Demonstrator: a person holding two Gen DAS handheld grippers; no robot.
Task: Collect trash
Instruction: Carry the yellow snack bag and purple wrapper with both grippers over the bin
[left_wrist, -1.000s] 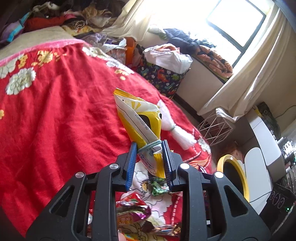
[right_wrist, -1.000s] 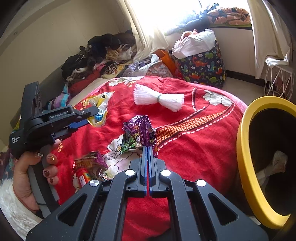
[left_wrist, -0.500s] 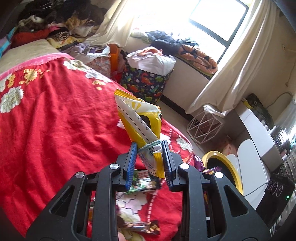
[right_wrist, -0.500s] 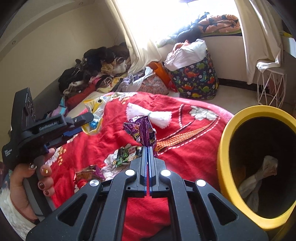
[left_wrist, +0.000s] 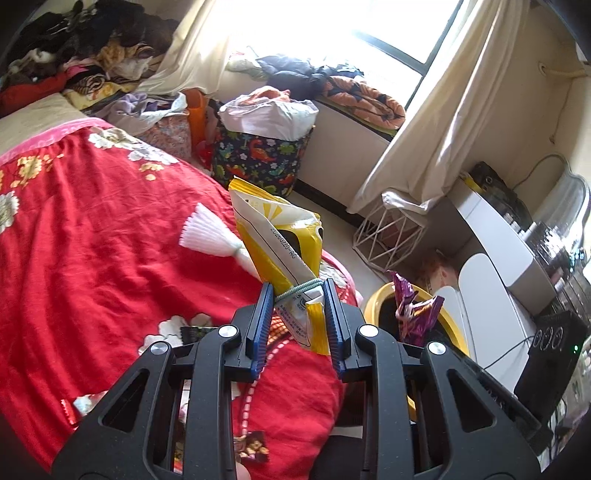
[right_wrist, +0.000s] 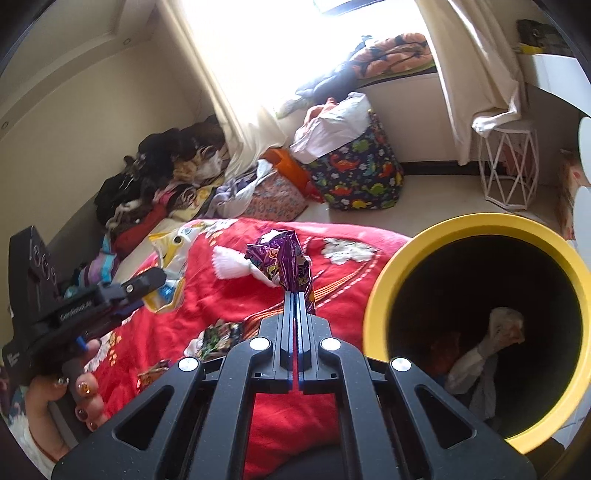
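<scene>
My left gripper (left_wrist: 298, 295) is shut on a yellow and white snack bag (left_wrist: 277, 236) tied with a green band, held up above the red bedspread (left_wrist: 92, 258). My right gripper (right_wrist: 295, 295) is shut on a purple wrapper (right_wrist: 284, 258), which also shows in the left wrist view as the purple wrapper (left_wrist: 410, 310) over the bin. The yellow-rimmed bin (right_wrist: 380, 306) stands right of the bed, dark inside with crumpled white paper (right_wrist: 495, 339) at its bottom. The left gripper (right_wrist: 153, 278) with the yellow snack bag (right_wrist: 173, 254) appears at the left, held by a hand (right_wrist: 55, 402).
Loose wrappers (right_wrist: 221, 334) and a white tied foam net (left_wrist: 210, 236) lie on the bedspread. A dinosaur-print bag (right_wrist: 362, 177), a white wire stool (right_wrist: 509, 170), piled clothes (right_wrist: 159, 173), a curtain (left_wrist: 443, 110) and a white desk (left_wrist: 495, 236) surround the bed.
Both grippers have moved right toward the bin with their items still held. The bin now fills more of the right wrist view, and the purple wrapper has entered the left wrist view.
</scene>
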